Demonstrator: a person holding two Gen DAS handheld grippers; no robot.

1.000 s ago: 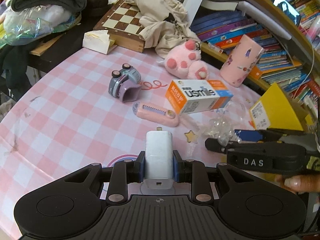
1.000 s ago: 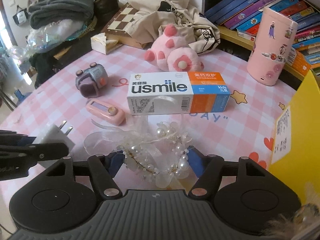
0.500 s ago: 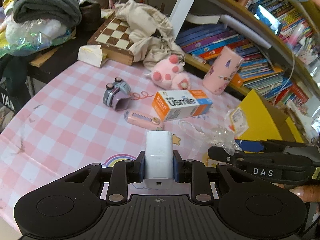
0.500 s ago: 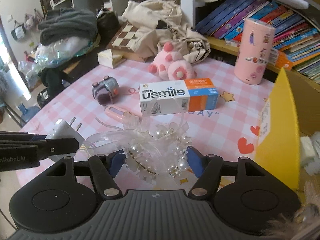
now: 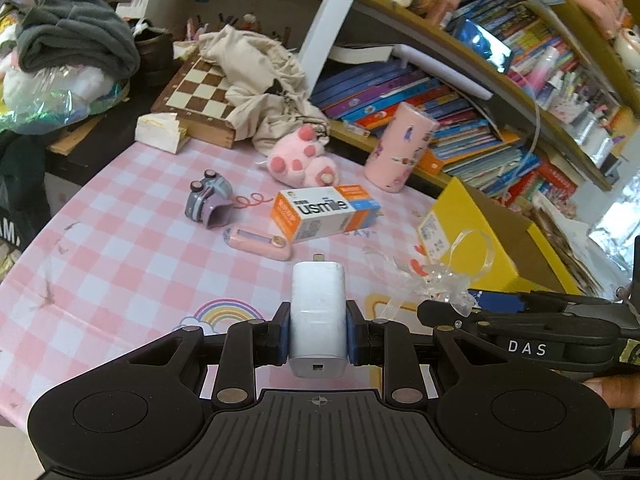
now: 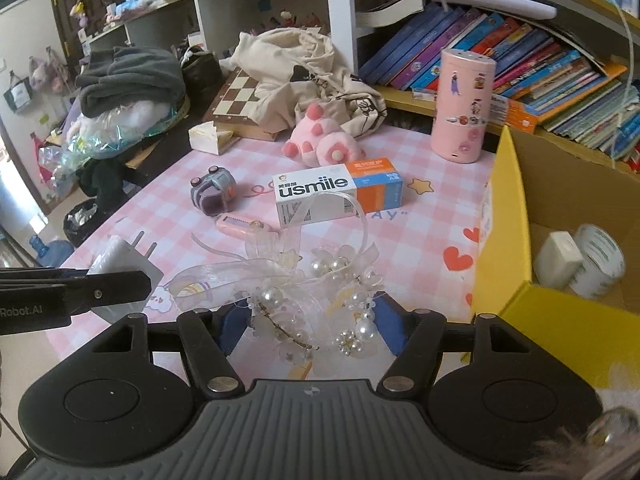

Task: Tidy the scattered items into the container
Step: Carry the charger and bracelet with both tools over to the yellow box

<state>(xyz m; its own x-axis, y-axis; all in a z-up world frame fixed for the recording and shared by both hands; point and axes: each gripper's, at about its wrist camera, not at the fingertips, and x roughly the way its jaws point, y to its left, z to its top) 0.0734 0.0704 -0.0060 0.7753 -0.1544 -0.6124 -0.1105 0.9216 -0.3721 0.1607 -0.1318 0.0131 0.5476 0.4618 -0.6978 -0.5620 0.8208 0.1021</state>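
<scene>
My left gripper [image 5: 318, 334] is shut on a white plug charger [image 5: 318, 312], held above the pink checked table [image 5: 120, 264]; the charger also shows in the right wrist view [image 6: 120, 260]. My right gripper [image 6: 306, 320] is shut on a pearl and ribbon hair ornament [image 6: 312, 292], also seen in the left wrist view [image 5: 444, 284]. The yellow cardboard box [image 6: 504, 216] stands to the right, holding a white block [image 6: 558, 258] and a tape roll [image 6: 598, 262]. On the table lie a usmile box [image 6: 336, 196], a pink flat device [image 6: 244, 226] and a purple toy car [image 6: 212, 196].
A pink plush [image 6: 324, 144], a pink cylinder [image 6: 462, 106], a chessboard [image 6: 240, 98] and a beige cloth bag [image 6: 296, 64] sit at the table's far side. Bookshelves [image 6: 520, 52] stand behind. Piled clothes [image 6: 128, 80] are to the left.
Both grippers have risen and drawn back from the table with their items. The yellow box's inside has come into the right wrist view.
</scene>
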